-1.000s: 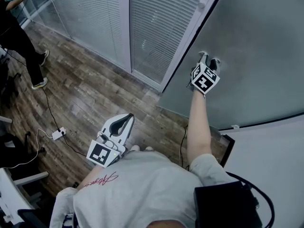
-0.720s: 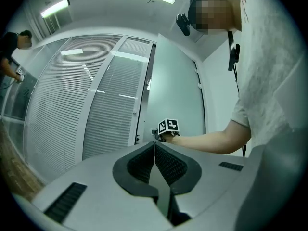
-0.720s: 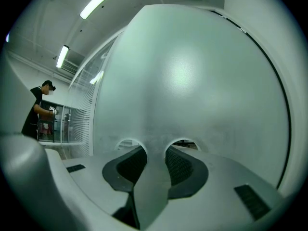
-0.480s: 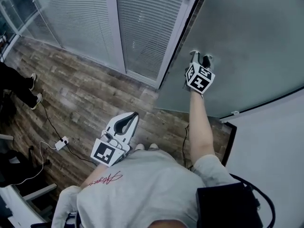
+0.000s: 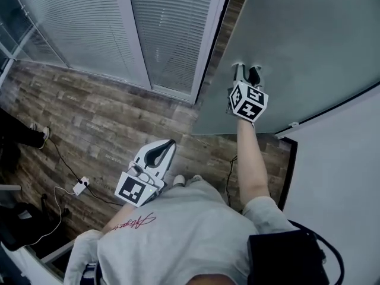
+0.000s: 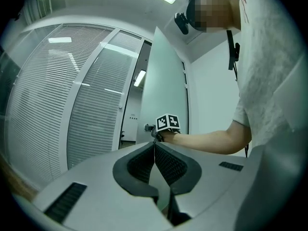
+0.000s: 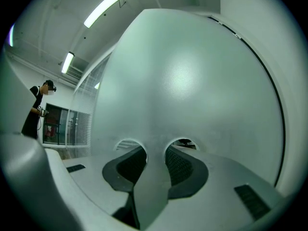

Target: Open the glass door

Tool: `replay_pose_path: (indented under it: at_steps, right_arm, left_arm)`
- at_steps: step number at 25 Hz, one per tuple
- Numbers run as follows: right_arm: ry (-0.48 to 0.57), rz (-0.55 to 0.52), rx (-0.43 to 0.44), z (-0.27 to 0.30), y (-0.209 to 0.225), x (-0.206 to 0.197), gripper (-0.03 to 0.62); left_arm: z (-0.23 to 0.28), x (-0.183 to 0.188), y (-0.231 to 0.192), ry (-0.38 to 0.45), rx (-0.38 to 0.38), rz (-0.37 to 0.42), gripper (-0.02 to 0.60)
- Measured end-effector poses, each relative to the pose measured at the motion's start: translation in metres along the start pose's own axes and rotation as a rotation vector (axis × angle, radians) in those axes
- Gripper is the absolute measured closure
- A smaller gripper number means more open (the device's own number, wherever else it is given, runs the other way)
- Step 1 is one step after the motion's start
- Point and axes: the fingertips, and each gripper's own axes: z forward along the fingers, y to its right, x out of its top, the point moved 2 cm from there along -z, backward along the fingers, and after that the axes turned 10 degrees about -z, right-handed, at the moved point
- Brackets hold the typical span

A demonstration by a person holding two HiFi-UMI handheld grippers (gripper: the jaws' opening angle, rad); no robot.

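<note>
Wood-plank floor [image 5: 107, 123] runs under you, and blind-covered glass partitions [image 5: 77, 28] fill 10 to 12 o'clock of the head view. The frosted glass door [image 5: 309, 46] takes up the 1 to 2 o'clock part. It stands slightly ajar, with a dark gap between its free edge and the frame post [image 5: 208, 46].

Your right tool [image 5: 247, 70] is at the door, close to that free edge. Its own view shows it clenched on the handle [image 7: 155, 177], a pale upright strip with a pad against each side. The handle therefore lies dead ahead of the tool, at its 12 o'clock, with its long axis vertical.

Your left tool [image 5: 168, 144] hangs by your body at about 7 o'clock from the right one. It is well apart from the door, with its pads closed together on nothing.

The far upright edge of the door meets the white wall [image 5: 344, 177] at about 3 o'clock. That looks like the hinge side, so the handle will likely travel in an arc around it, and the right tool is the one placed to lead it.
</note>
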Motion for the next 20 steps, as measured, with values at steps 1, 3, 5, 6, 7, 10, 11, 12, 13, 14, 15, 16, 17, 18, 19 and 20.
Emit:
replay_pose_path:
  at_steps: [1,3,5,6,7,10,11,12,13,14,15,16,17,18,19,20]
  right_arm:
    - [0.003,0.003,0.003,-0.004,0.0,0.0,0.461]
    - [0.009,0.006,0.009,-0.014,-0.001,0.001,0.461]
    - [0.011,0.002,0.013,-0.024,-0.003,0.001,0.461]
    - [0.013,0.0,0.015,-0.03,-0.003,0.0,0.461]
    - [0.017,-0.002,0.017,-0.035,-0.002,0.0,0.461]
    - [0.023,0.002,0.035,-0.052,-0.001,0.0,0.461]
    - [0.025,0.003,0.041,-0.058,0.0,0.0,0.461]
    - [0.027,0.003,0.047,-0.063,0.0,0.0,0.461]
    - [0.029,0.003,0.053,-0.069,0.001,0.001,0.461]
    - [0.029,0.003,0.059,-0.075,0.001,0.001,0.461]
    - [0.03,0.002,0.067,-0.08,0.002,0.001,0.461]
    - [0.03,0.003,0.076,-0.086,0.002,0.001,0.461]
    - [0.031,0.004,0.087,-0.091,0.003,0.001,0.461]
    - [0.03,0.005,0.098,-0.097,0.003,0.001,0.461]
    - [0.03,0.006,0.109,-0.103,0.005,0.0,0.461]
    - [0.03,0.006,0.12,-0.108,0.006,0.0,0.461]
  left_arm:
    - [0.001,-0.002,0.001,-0.004,-0.006,-0.002,0.565]
    - [0.002,-0.003,0.003,-0.008,-0.022,-0.004,0.565]
    - [0.002,-0.002,0.008,-0.007,-0.038,-0.001,0.565]
    - [0.003,-0.002,0.01,-0.005,-0.044,0.0,0.565]
    - [0.004,-0.002,0.013,-0.003,-0.049,0.0,0.565]
    - [0.008,-0.005,0.024,-0.003,-0.064,0.0,0.565]
    - [0.009,-0.006,0.028,-0.005,-0.069,0.0,0.565]
    - [0.01,-0.007,0.033,-0.007,-0.073,0.0,0.565]
    - [0.011,-0.008,0.038,-0.006,-0.075,-0.001,0.565]
    - [0.011,-0.008,0.043,-0.005,-0.075,-0.002,0.565]
    - [0.011,-0.008,0.048,-0.001,-0.073,-0.003,0.565]
    - [0.011,-0.008,0.052,0.003,-0.07,-0.003,0.565]
    - [0.011,-0.008,0.058,0.007,-0.067,-0.003,0.565]
    - [0.012,-0.009,0.064,0.01,-0.063,-0.003,0.565]
    - [0.012,-0.01,0.07,0.012,-0.059,-0.004,0.565]
    - [0.013,-0.011,0.076,0.013,-0.057,-0.005,0.565]
